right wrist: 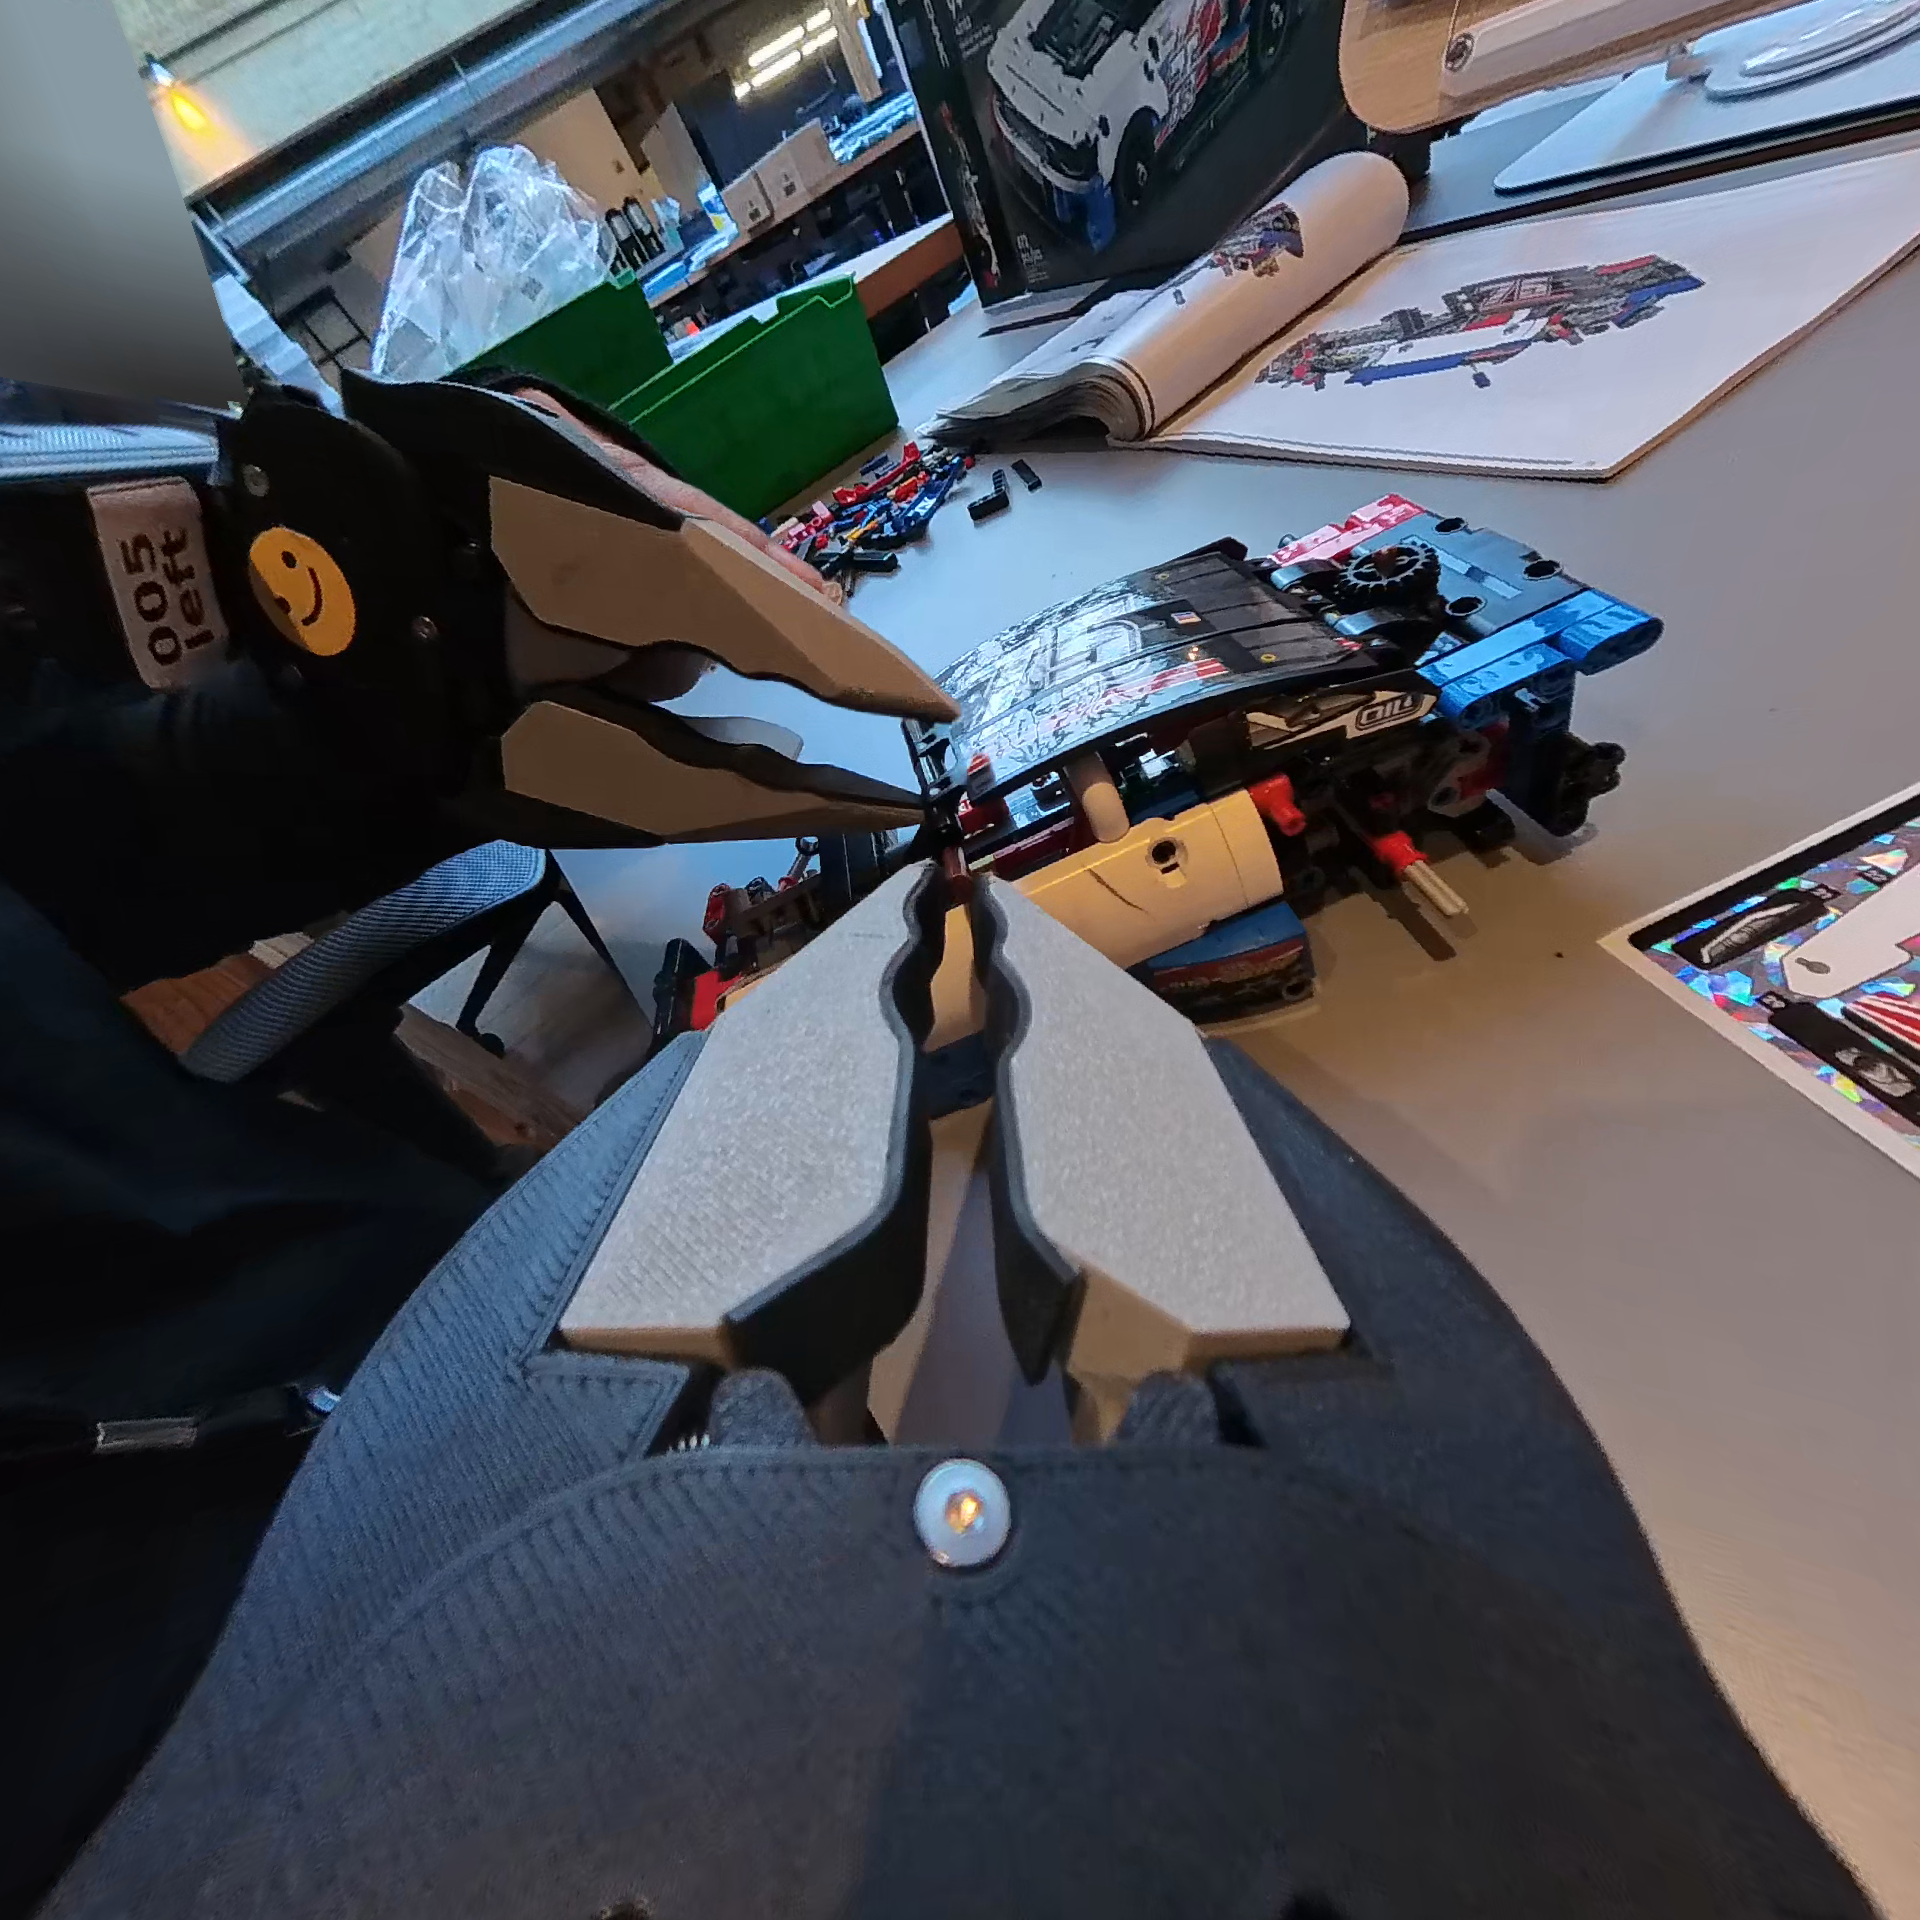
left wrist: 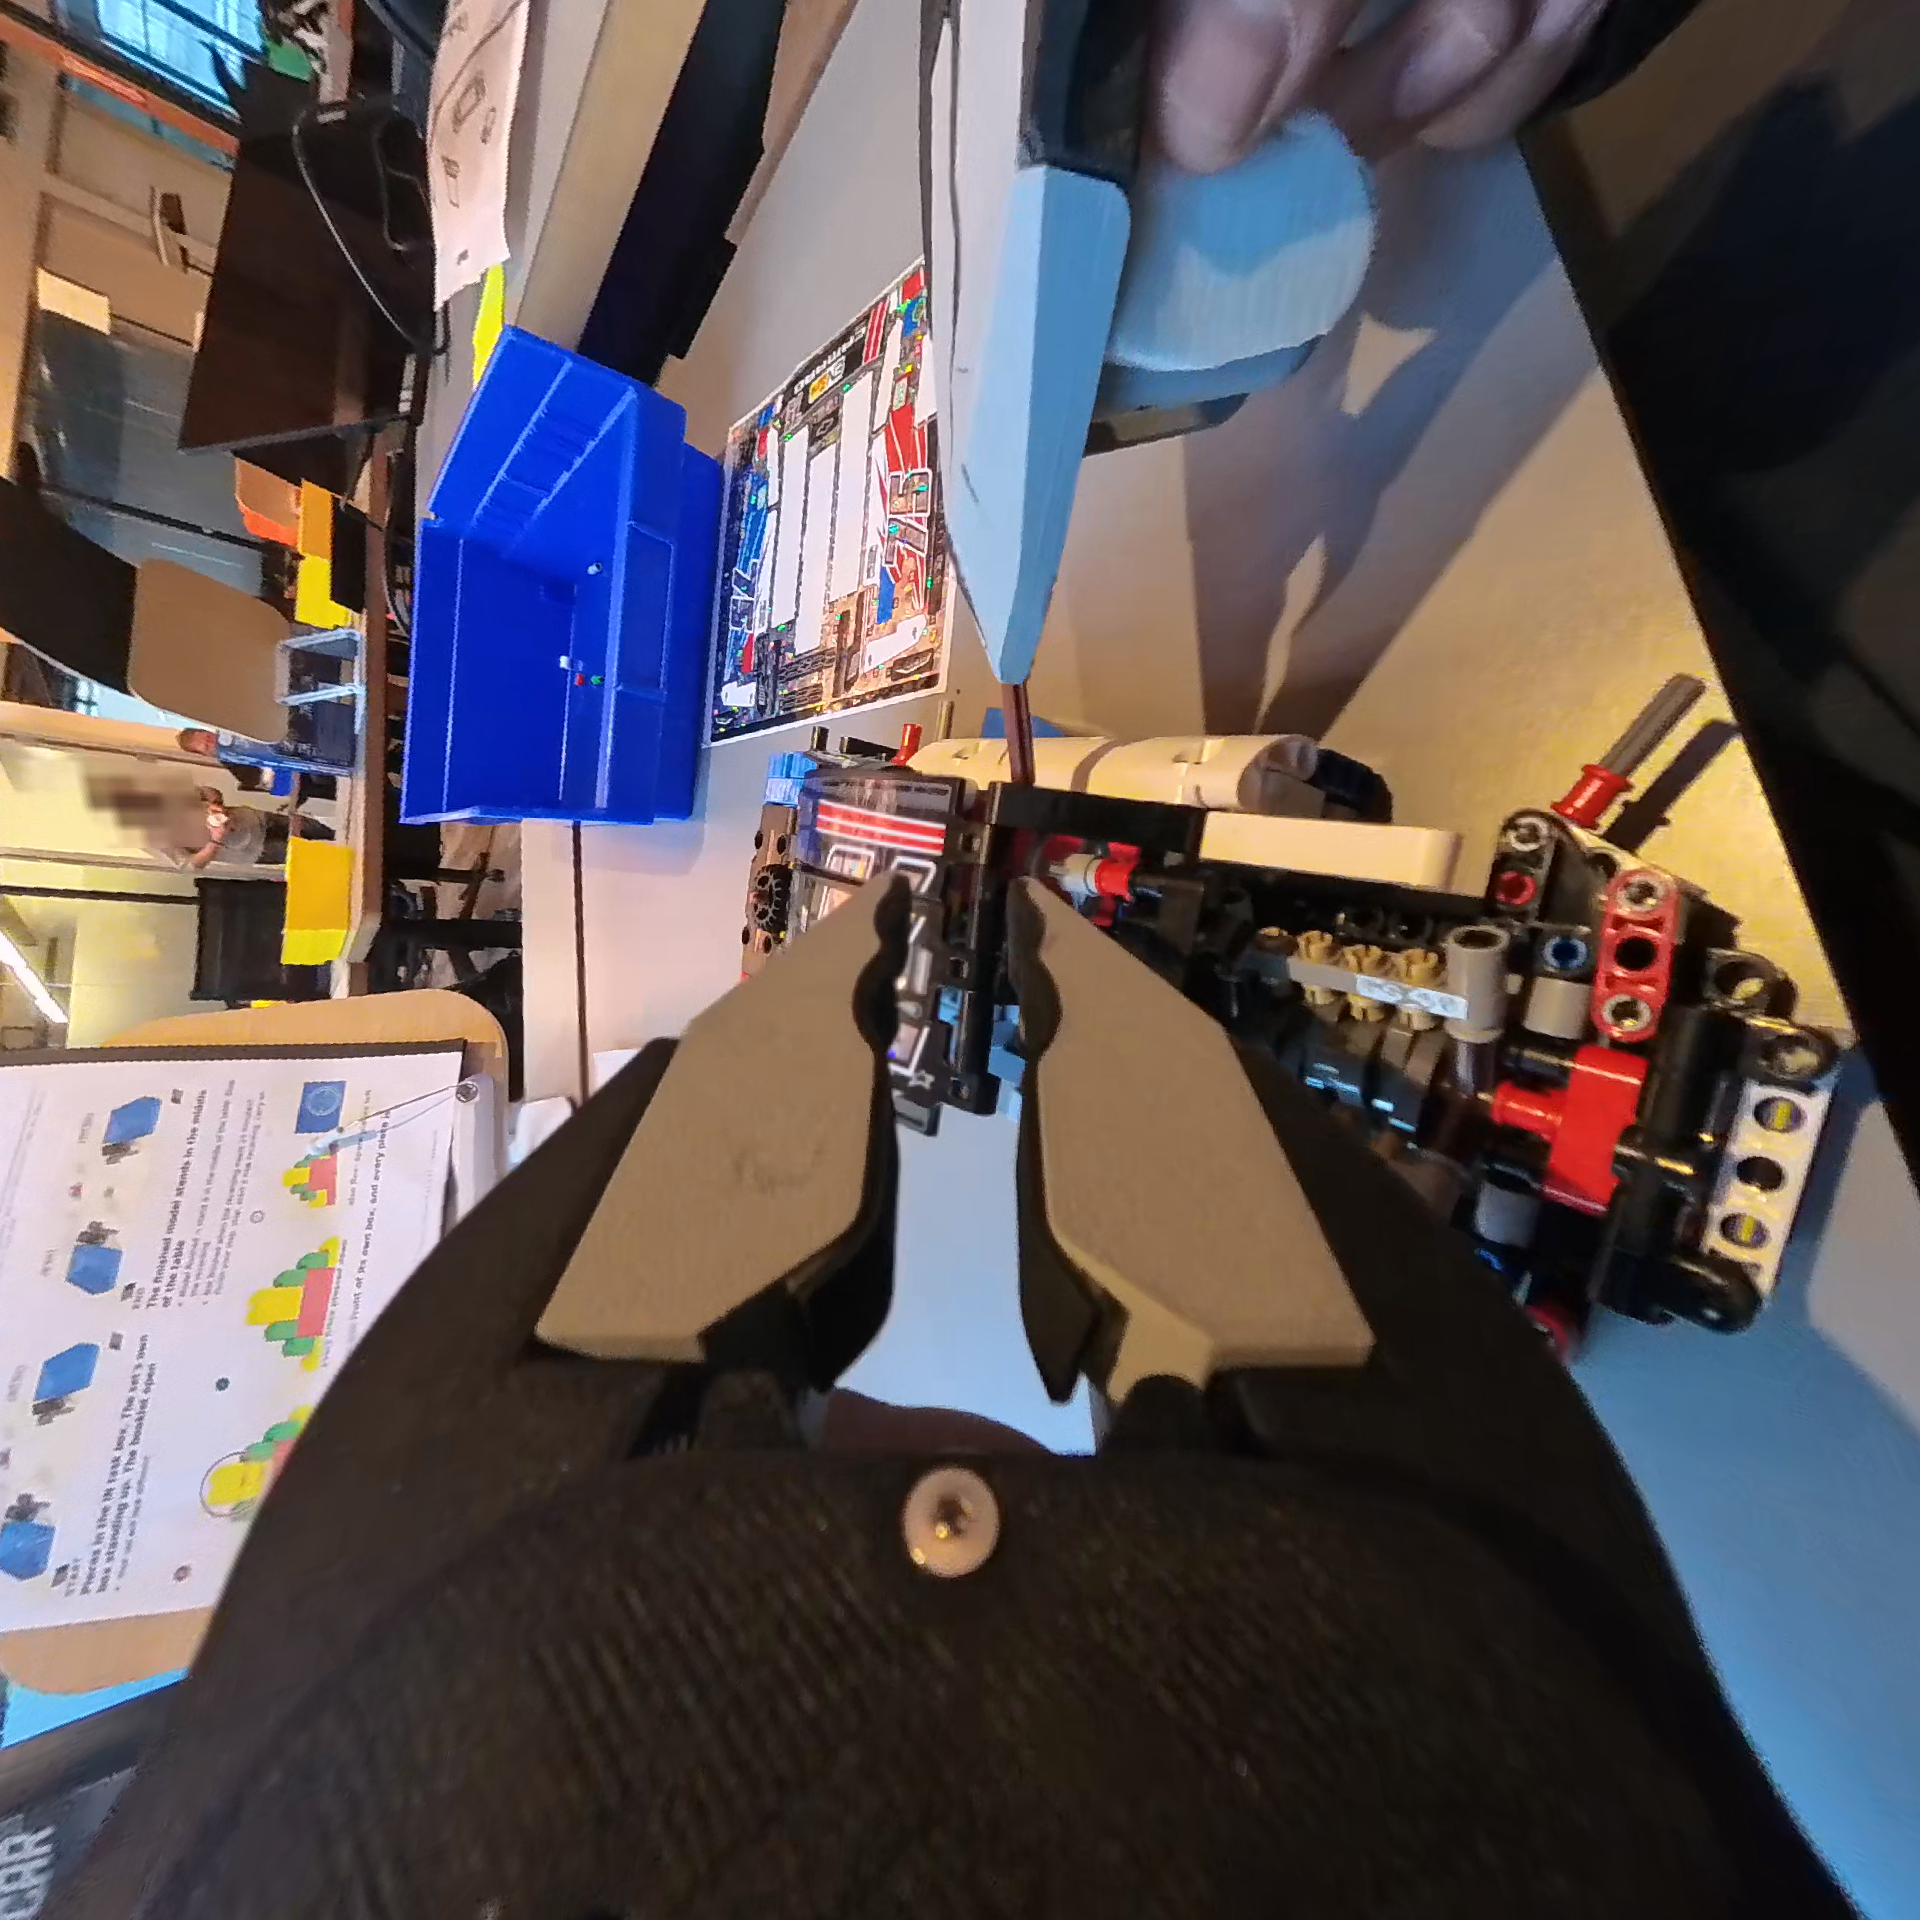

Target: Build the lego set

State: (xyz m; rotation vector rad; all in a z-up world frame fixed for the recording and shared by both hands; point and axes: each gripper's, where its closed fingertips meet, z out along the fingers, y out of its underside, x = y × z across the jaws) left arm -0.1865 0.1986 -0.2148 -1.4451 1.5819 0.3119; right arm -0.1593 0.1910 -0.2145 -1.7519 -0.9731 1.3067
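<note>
The partly built lego car [left wrist: 1351, 987] lies on its side on the grey table; it also shows in the right wrist view [right wrist: 1247, 707], with a black stickered roof, white side panels and blue beams. My left gripper [left wrist: 961, 935] is shut on the car's black roof edge, and it also shows in the right wrist view [right wrist: 935, 758]. My right gripper [right wrist: 956, 888] is shut on a small dark red axle [right wrist: 956, 868], whose end is at the car's black frame beside the left gripper. In the left wrist view the right gripper [left wrist: 1013, 665] comes down from above with the axle [left wrist: 1023, 732].
A blue bin [left wrist: 540, 623] and a sticker sheet [left wrist: 842, 520] lie beyond the car. A green bin [right wrist: 769, 384], loose parts [right wrist: 883, 499], an open booklet [right wrist: 1455, 353] and the set's box [right wrist: 1122, 125] are at the back. A printed sheet [left wrist: 208, 1299] lies at the left. Both grippers' tips are close together, under 4 cm apart.
</note>
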